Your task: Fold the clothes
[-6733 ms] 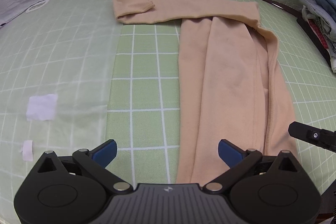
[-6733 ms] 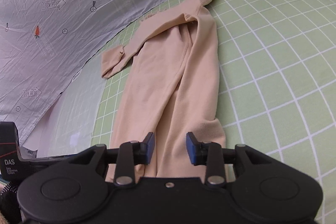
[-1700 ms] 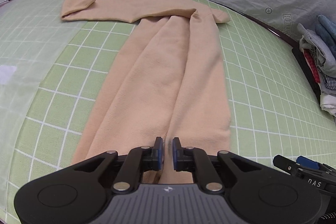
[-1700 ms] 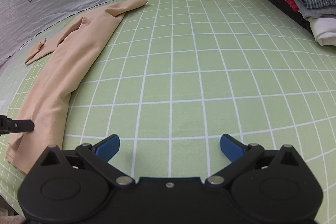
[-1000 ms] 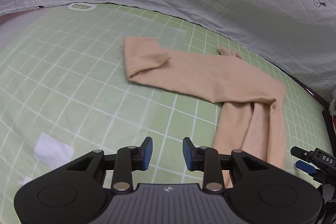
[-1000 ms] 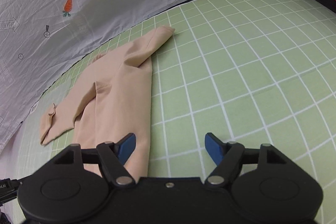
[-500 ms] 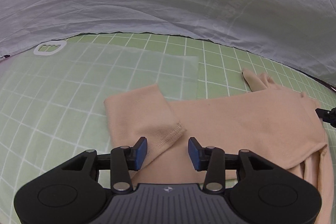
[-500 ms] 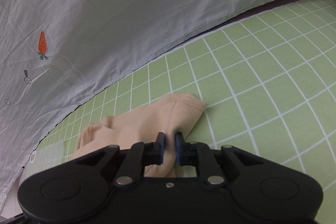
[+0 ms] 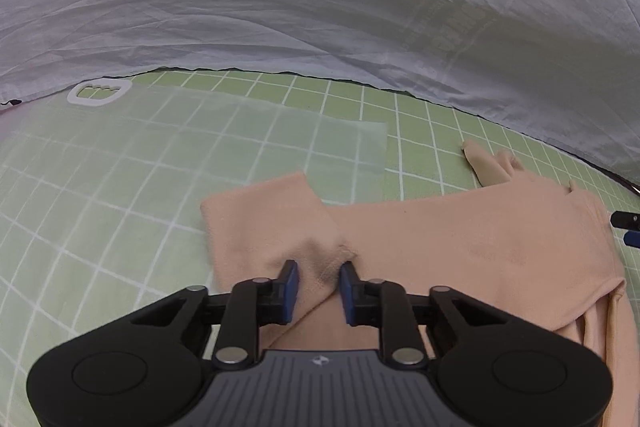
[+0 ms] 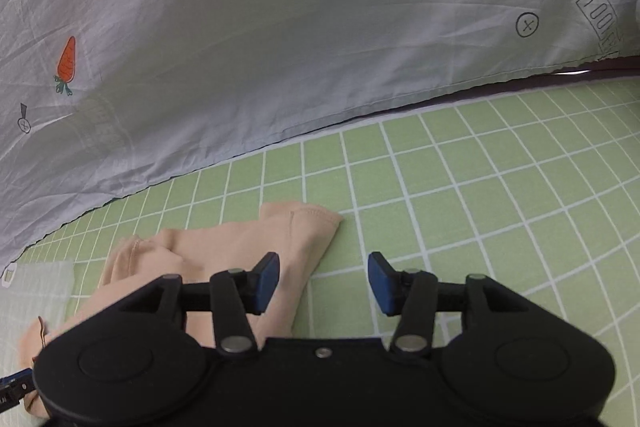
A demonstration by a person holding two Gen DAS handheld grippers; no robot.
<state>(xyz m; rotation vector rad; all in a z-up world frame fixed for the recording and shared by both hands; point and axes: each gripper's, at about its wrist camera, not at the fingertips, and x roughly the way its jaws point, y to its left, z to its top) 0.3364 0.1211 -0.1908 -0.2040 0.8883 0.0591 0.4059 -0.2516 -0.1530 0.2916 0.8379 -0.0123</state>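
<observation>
garment: peach, flat on the green grid mat, sleeve's long axis across the left view | left gripper: just closing, pads pinching bunched cuff fabric | right gripper: just opening, jaws apart, other cuff beside left pad

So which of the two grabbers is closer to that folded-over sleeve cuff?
Left. The left gripper sits right at the folded cuff, fabric bunched between its fingers. The right gripper is open beside the other sleeve end, its fingers clear of the cloth.
</observation>
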